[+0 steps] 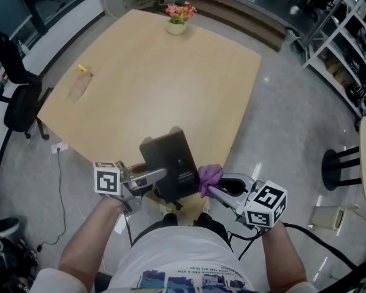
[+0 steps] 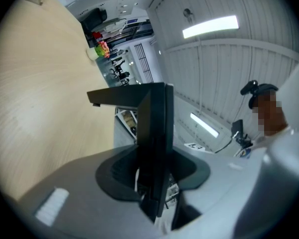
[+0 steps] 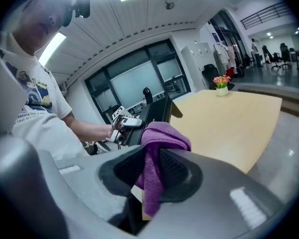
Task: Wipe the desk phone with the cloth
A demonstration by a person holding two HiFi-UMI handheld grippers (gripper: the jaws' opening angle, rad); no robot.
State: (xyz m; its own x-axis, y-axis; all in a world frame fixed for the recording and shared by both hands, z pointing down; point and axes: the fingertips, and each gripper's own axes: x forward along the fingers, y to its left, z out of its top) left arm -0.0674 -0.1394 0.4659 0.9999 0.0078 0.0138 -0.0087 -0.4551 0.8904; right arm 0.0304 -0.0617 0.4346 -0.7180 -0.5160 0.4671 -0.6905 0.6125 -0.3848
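Observation:
The black desk phone (image 1: 169, 163) is lifted at the near edge of the wooden table (image 1: 152, 84), tilted with its back toward me. My left gripper (image 1: 158, 179) is shut on the phone's lower left side. In the left gripper view the phone (image 2: 157, 133) stands edge-on between the jaws of that gripper (image 2: 152, 185). My right gripper (image 1: 211, 189) is shut on a bunched purple cloth (image 1: 210, 176), which touches the phone's right edge. In the right gripper view the cloth (image 3: 157, 148) hangs from the right gripper (image 3: 149, 178), with the phone (image 3: 157, 113) just beyond it.
A pot of pink flowers (image 1: 178, 17) stands at the table's far edge, and a small yellow item (image 1: 83, 69) lies at its left. A black office chair (image 1: 15, 84) is left of the table. A black stool (image 1: 344, 163) and shelving (image 1: 348, 47) are on the right.

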